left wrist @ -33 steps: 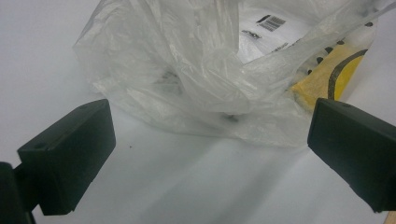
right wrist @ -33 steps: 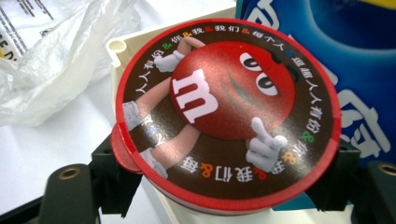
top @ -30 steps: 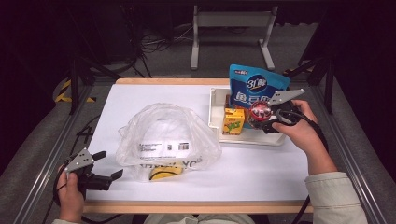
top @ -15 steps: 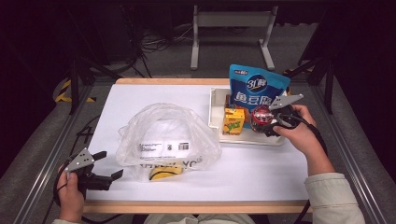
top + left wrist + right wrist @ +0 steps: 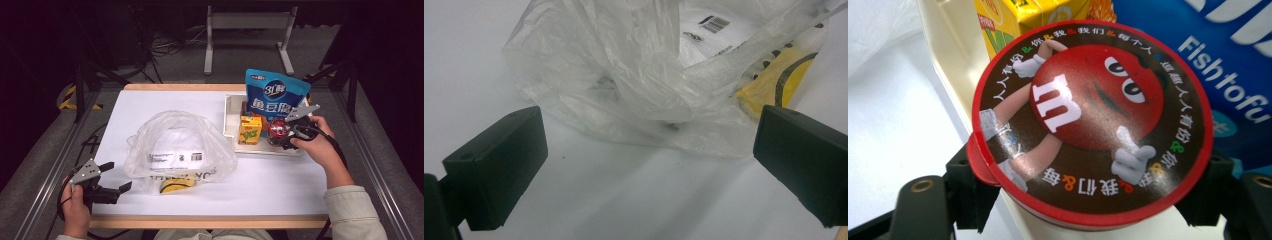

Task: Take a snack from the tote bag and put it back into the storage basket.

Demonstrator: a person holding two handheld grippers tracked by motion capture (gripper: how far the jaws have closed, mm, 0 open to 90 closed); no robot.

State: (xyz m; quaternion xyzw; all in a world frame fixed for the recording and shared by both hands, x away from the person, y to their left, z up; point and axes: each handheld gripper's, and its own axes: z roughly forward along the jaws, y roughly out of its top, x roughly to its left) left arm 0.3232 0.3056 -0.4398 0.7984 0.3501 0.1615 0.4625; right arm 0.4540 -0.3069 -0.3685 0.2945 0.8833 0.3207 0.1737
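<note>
My right gripper [image 5: 281, 134] is shut on a round candy tub [image 5: 1093, 120] with a red cartoon lid, holding it low over the white tray [image 5: 229, 117] at the right. The tub [image 5: 276, 129] sits beside a yellow juice box [image 5: 250, 129] and in front of a blue snack bag [image 5: 274, 95]. A crumpled clear plastic bag [image 5: 177, 145] lies mid-table with a yellow item [image 5: 175, 185] under its near edge. My left gripper [image 5: 114, 176] stands open at the near left, jaws wide and empty, facing the plastic bag [image 5: 649, 75] and the yellow item [image 5: 774, 80].
The white table top [image 5: 280, 175] has bare room near the front right. A metal stand [image 5: 247, 20] and cables lie on the dark floor beyond the far edge.
My right gripper has sunk with the candy tub towards the tray. The left gripper has stayed put.
</note>
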